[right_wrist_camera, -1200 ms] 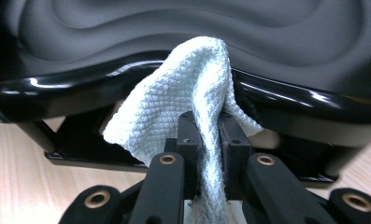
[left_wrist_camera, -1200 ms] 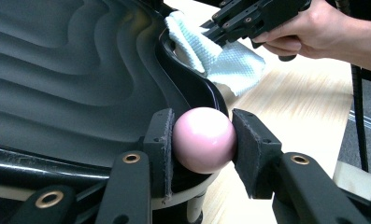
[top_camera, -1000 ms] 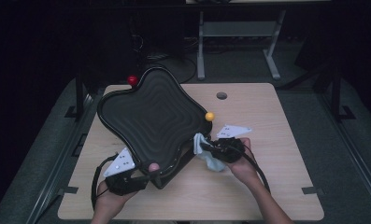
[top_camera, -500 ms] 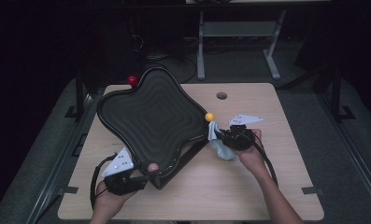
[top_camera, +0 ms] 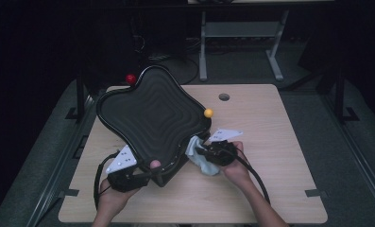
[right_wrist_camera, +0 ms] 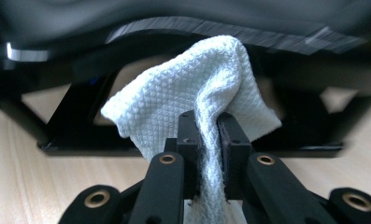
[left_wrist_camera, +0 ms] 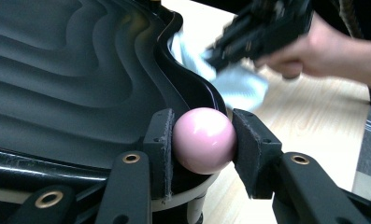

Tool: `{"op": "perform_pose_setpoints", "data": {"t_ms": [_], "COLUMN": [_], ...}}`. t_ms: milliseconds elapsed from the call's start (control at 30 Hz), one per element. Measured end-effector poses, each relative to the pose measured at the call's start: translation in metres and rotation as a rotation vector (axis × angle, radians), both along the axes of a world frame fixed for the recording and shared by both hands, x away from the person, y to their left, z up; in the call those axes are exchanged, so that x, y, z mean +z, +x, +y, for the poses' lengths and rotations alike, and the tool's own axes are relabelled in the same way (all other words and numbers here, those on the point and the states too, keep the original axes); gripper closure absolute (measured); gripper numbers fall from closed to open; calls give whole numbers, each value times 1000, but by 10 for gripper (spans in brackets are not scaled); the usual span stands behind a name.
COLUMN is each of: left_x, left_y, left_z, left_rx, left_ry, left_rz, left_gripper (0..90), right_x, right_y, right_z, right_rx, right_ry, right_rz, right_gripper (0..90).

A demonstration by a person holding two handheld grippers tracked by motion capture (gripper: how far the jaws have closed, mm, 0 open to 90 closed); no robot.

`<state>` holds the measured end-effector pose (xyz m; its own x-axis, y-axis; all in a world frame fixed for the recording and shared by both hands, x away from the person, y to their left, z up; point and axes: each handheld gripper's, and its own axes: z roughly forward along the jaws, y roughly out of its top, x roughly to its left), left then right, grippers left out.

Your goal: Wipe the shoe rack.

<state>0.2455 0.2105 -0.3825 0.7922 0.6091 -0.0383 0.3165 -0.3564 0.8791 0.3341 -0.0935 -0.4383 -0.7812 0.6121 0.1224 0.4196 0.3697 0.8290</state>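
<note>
Waffle-weave cloth point(right_wrist_camera: 206, 88), glossy wavy tray point(top_camera: 152, 113)

The right claw point(right_wrist_camera: 206, 154) pinches a white waffle-weave cloth point(right_wrist_camera: 197, 88) before a black tray's edge point(right_wrist_camera: 248, 35).

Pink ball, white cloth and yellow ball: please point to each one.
pink ball point(left_wrist_camera: 204, 140), left gripper view, its front.
white cloth point(right_wrist_camera: 206, 79), right gripper view, upper fold.
yellow ball point(top_camera: 208, 113), high view, its top.

text: none legible | labels: none | brands: none | numbers: none
</note>
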Motion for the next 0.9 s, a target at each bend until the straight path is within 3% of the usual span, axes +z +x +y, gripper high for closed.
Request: {"op": "perform_pose_setpoints", "data": {"t_ms": [133, 267, 400, 467, 600, 733, 800, 900], "left_x": [0, 0, -1, -1, -1, -1, -1, -1], "left_y": [1, 0, 0, 0, 0, 0, 0, 0], "left_z": [-1, -1, 0, 0, -1, -1, -1, -2], "left_rx": [4, 5, 10, 12, 13, 18, 20, 22], "left_ry": [-2, -1, -2, -3, -3, -4, -3, -3], "left_rz": [-3, -4, -7, -8, -9, -11, -12, -13], "left_gripper": [605, 604, 605, 605, 604, 604, 604, 604], "right_x": [-18, -28, -35, -34, -35, -36, -35, -36], "right_y": [0, -1, -12, -14, -10, -23, -25, -19], "right_z": [22, 43, 60, 61, 56, 68, 70, 65], "right_rx": [16, 32, 88, 93, 48, 129, 143, 99], "right_ry": [-2, 2, 14, 5, 3, 12, 3, 14], "right_rz": [45, 49, 61, 48, 53, 56, 46, 54], "right_gripper": [810, 810, 810, 810, 810, 810, 810, 810]}}
